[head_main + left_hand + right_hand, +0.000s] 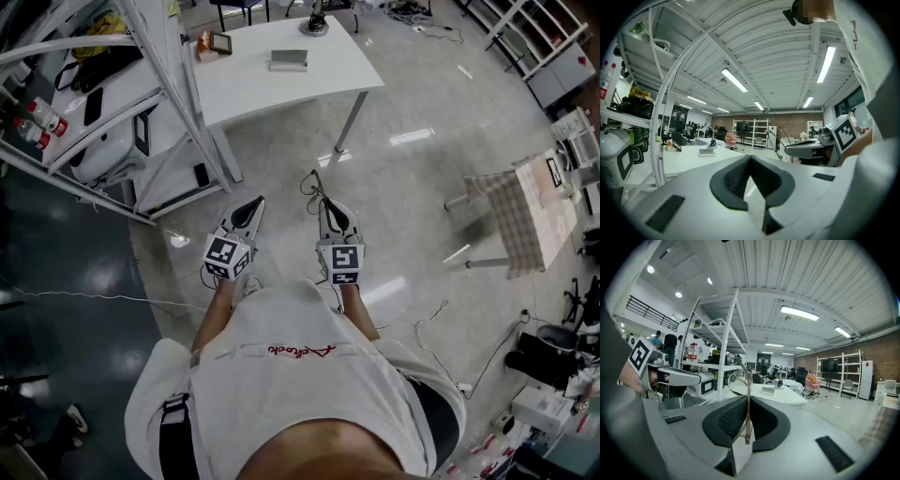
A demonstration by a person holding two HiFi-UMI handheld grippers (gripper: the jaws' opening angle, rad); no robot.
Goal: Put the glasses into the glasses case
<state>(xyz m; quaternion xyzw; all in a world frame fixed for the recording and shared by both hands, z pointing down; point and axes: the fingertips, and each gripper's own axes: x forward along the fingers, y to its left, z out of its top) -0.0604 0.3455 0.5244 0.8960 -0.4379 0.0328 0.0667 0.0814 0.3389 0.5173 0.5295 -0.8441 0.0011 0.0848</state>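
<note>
Nearest the camera, a white shirt (291, 375) is seen, and both grippers are held close before it, well apart from the far counter (244, 84). The left gripper (253, 204) is carried with fingers shut on nothing, probably spare for the case. The right gripper (322, 201) has fingers clamped on one temple of the glasses (749, 380), so the lenses are spared. The glasses case (288, 60) is set on that counter.

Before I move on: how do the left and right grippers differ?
The right gripper is shut on the glasses, pinching a temple arm; the left gripper is shut on nothing. The glasses jut ahead of the right gripper; nothing juts ahead of the left gripper. Both are held side by side, short of the table.
</note>
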